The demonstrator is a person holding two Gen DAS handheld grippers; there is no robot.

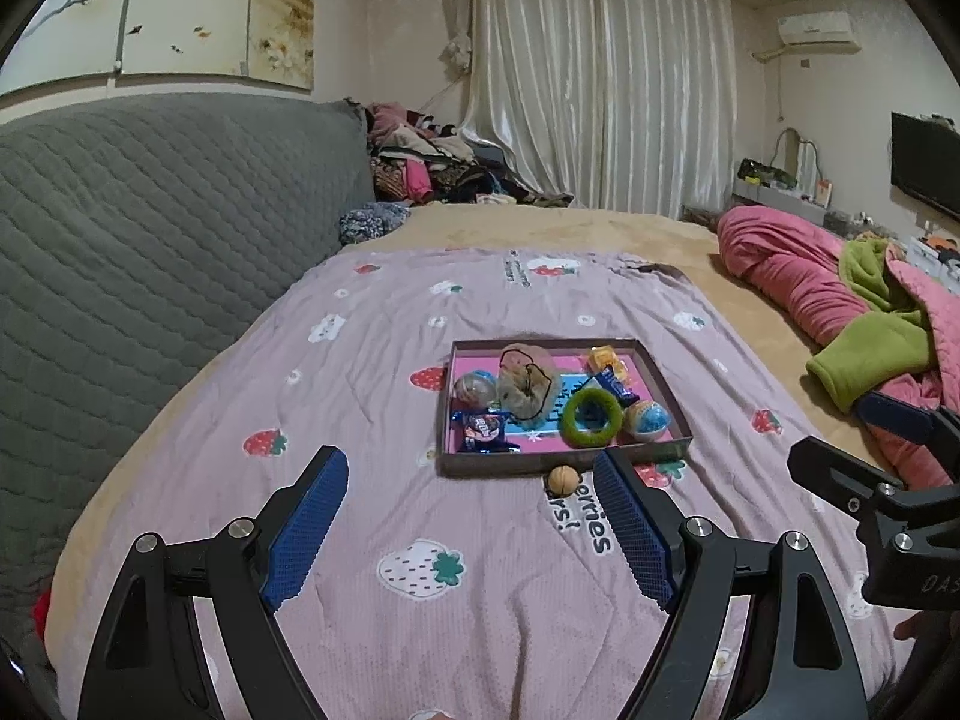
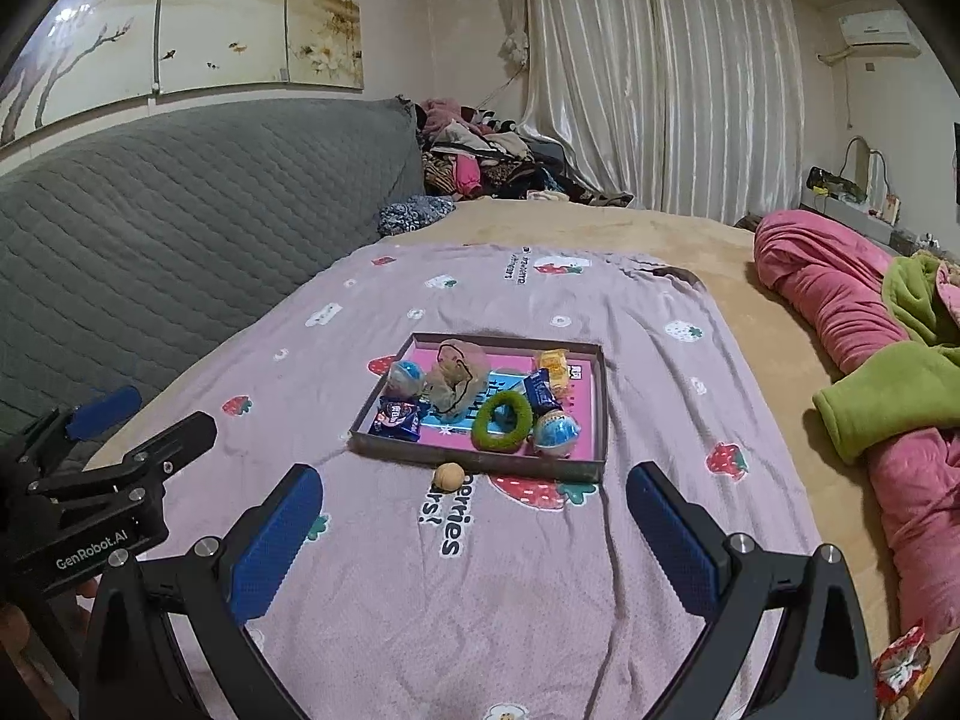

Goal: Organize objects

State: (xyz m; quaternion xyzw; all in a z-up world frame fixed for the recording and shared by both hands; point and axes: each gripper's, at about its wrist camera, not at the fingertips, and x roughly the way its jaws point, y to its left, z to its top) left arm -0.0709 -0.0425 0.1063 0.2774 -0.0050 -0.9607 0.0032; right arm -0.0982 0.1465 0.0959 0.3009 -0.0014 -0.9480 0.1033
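The right gripper (image 2: 474,495) hangs over the strawberry-print sheet (image 2: 540,600) on the bed, jaws wide with nothing between them. Ahead lies a shallow tray (image 2: 480,462) holding a green ring (image 2: 503,413), wrapped snacks and two capsule balls. A small walnut (image 2: 450,475) lies just beside its near wall. The left gripper (image 2: 126,420) shows at the left edge.

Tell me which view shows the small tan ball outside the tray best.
The right wrist view: the tan ball lies clear on the bedspread, just in front of the tray. In the left wrist view the ball sits close beside a gripper finger, so it is more crowded.
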